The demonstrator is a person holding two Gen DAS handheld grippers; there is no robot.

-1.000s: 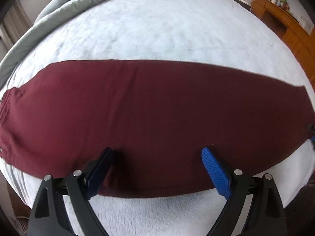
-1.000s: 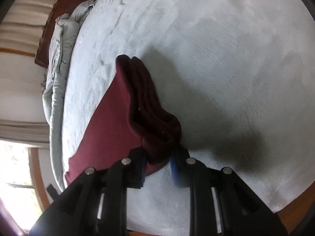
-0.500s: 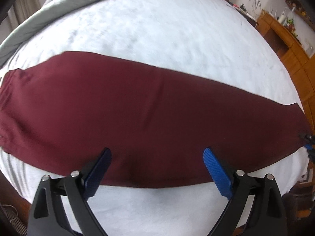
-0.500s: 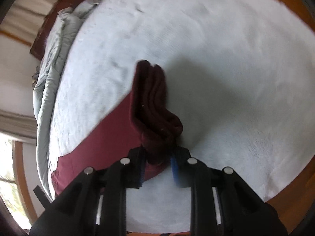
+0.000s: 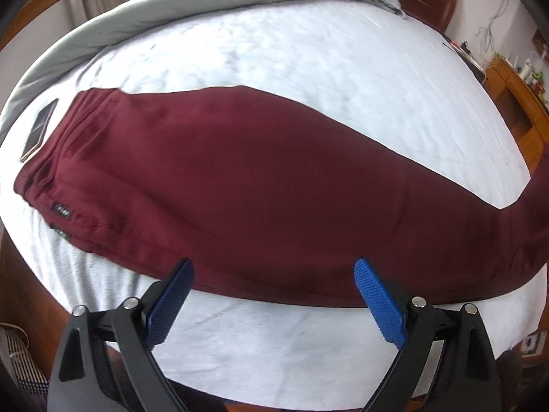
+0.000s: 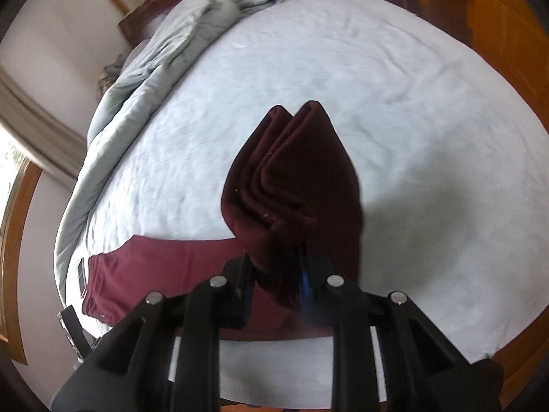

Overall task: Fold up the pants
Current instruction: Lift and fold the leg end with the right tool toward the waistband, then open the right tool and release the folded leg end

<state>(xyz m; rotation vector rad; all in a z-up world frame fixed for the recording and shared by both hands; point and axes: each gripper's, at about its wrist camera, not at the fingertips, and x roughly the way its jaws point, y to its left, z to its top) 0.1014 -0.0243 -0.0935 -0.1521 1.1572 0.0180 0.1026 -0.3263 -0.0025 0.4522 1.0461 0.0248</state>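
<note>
Maroon pants (image 5: 260, 189) lie folded lengthwise across a white bed, waistband at the left, legs running right. My left gripper (image 5: 274, 295) is open and empty, hovering above the pants' near edge, touching nothing. My right gripper (image 6: 276, 267) is shut on the bunched leg cuffs (image 6: 295, 178) and holds them lifted off the bed; the cuff end rises at the right edge of the left wrist view (image 5: 535, 199). The waistband end (image 6: 103, 288) lies flat at the lower left of the right wrist view.
A white sheet (image 5: 308, 51) covers the bed. A grey duvet (image 5: 206, 7) is piled along the far side. A phone (image 5: 39, 130) lies beside the waistband. Wooden furniture (image 5: 514, 103) stands to the right of the bed.
My right gripper has lifted the cuffs higher off the bed and carried them toward the waistband. My left gripper has pulled back from the pants, staying open; the waistband and phone have come into view.
</note>
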